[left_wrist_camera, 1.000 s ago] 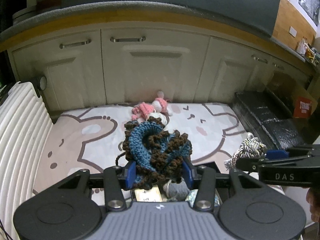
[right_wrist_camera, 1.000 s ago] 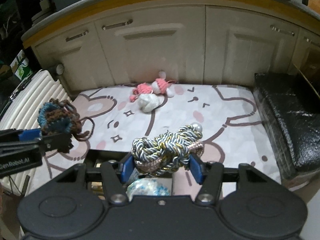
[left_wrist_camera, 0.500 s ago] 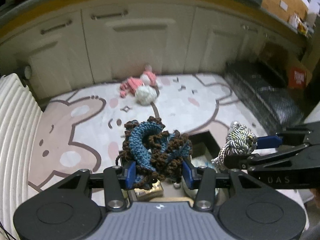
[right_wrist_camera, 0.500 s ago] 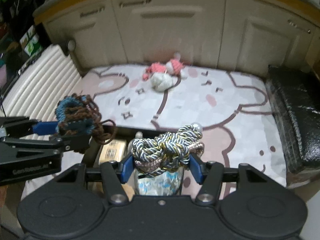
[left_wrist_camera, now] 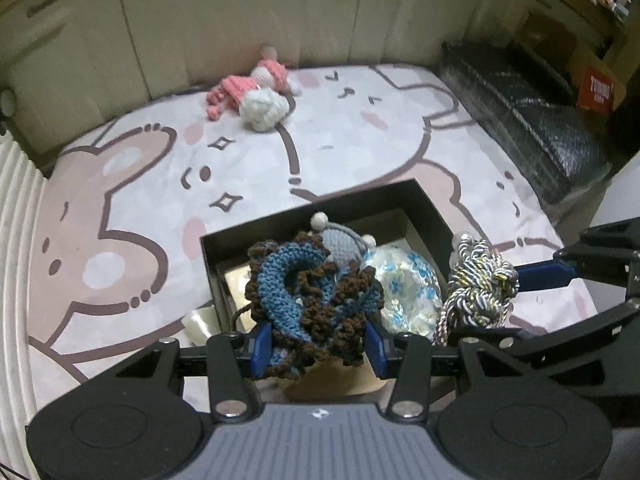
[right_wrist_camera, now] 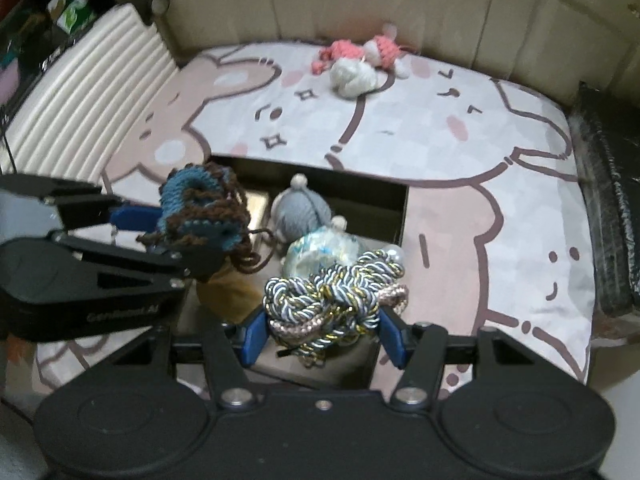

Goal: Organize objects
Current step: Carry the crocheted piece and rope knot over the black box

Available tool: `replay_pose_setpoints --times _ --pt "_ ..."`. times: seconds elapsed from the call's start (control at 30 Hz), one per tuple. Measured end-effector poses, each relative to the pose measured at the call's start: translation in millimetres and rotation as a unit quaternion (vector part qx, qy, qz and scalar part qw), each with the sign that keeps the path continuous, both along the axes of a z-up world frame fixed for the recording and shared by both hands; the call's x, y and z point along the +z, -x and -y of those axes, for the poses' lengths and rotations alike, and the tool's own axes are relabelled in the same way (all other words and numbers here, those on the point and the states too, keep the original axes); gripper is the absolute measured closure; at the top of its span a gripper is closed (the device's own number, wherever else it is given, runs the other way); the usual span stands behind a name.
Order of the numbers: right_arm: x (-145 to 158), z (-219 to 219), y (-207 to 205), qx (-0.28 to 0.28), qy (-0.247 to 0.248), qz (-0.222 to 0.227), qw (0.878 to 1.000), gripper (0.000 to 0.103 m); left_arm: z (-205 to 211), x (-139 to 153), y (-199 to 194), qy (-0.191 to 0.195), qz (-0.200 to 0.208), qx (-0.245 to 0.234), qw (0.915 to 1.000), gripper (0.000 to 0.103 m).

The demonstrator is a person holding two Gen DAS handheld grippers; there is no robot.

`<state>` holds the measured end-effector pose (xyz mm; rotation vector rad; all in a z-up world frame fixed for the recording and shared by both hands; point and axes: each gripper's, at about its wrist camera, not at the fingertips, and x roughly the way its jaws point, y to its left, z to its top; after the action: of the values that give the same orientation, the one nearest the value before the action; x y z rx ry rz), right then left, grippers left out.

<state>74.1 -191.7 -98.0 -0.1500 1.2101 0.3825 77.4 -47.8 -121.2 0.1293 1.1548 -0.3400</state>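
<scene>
crochet scrunchie (left_wrist_camera: 316, 304), blue and brown, sat squeezed between our left fingers (left_wrist_camera: 256, 346) above the black box (left_wrist_camera: 432, 208); it looked soft, light and springy, best pinched across its bulk. our right fingers (right_wrist_camera: 252, 334) clamped the braided cord bundle (right_wrist_camera: 332, 300), limp with loose ends likely to snag. the box floor was mostly hidden; the pale things inside were hard to identify.

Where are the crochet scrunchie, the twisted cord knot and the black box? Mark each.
crochet scrunchie (left_wrist_camera: 316, 300), left wrist view, blue middle loop.
twisted cord knot (right_wrist_camera: 332, 300), right wrist view, central braid.
black box (left_wrist_camera: 316, 212), left wrist view, far wall.
</scene>
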Motion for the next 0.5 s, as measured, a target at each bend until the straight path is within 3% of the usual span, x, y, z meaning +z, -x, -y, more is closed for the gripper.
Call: replay_pose_setpoints --times 0.27,0.5 --pt "-11 -8 1 0.026 0.019 -0.017 0.999 0.044 12 -17 -9 -0.027 -0.021 -0.025 0.9991 0.055" --pt "-15 -7 -2 0.028 0.016 -0.028 0.999 0.044 9 -23 -18 -0.016 -0.039 -0.013 0.9990 0.055"
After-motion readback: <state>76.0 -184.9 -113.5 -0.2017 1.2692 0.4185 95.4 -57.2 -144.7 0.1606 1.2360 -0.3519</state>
